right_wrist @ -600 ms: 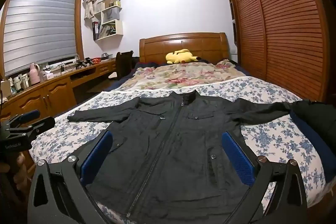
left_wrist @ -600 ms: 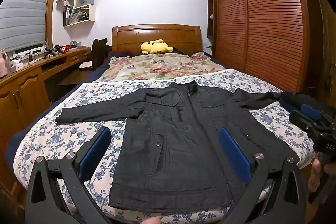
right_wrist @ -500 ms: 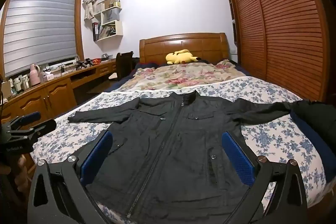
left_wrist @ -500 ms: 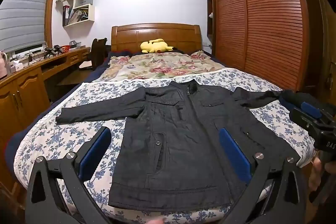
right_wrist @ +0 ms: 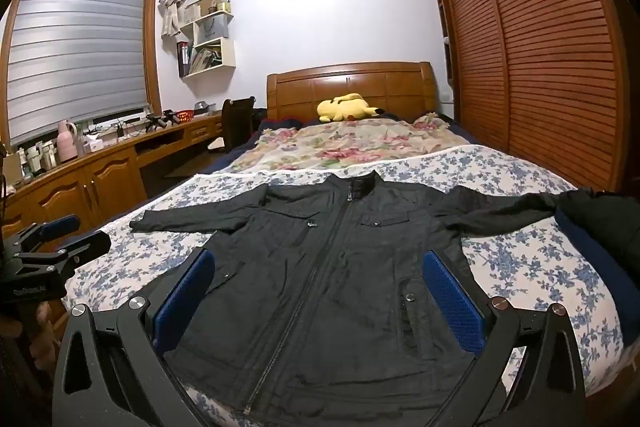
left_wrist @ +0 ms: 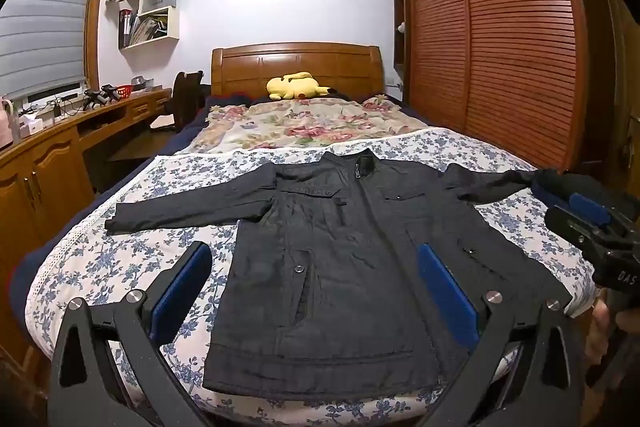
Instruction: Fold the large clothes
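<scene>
A black zip-up jacket [left_wrist: 336, 259] [right_wrist: 340, 267] lies flat, front side up, on the blue-flowered bedspread [left_wrist: 120, 251], collar toward the headboard and both sleeves spread out sideways. My left gripper [left_wrist: 314, 279] hovers open above the jacket's hem, nothing between its blue pads [left_wrist: 180, 287]. My right gripper [right_wrist: 318, 283] is open too, over the lower front of the jacket, its jaws wide apart and empty. Each gripper shows at the edge of the other's view: the right gripper [left_wrist: 592, 223] at far right, the left gripper [right_wrist: 44, 251] at far left.
A dark folded garment [right_wrist: 600, 227] lies at the bed's right edge by the right sleeve. Farther up are a floral quilt [left_wrist: 312, 125], a yellow plush toy [left_wrist: 296, 87] and the wooden headboard [left_wrist: 296, 67]. A wooden desk [right_wrist: 80, 183] runs along the left, a slatted wardrobe [left_wrist: 512, 39] along the right.
</scene>
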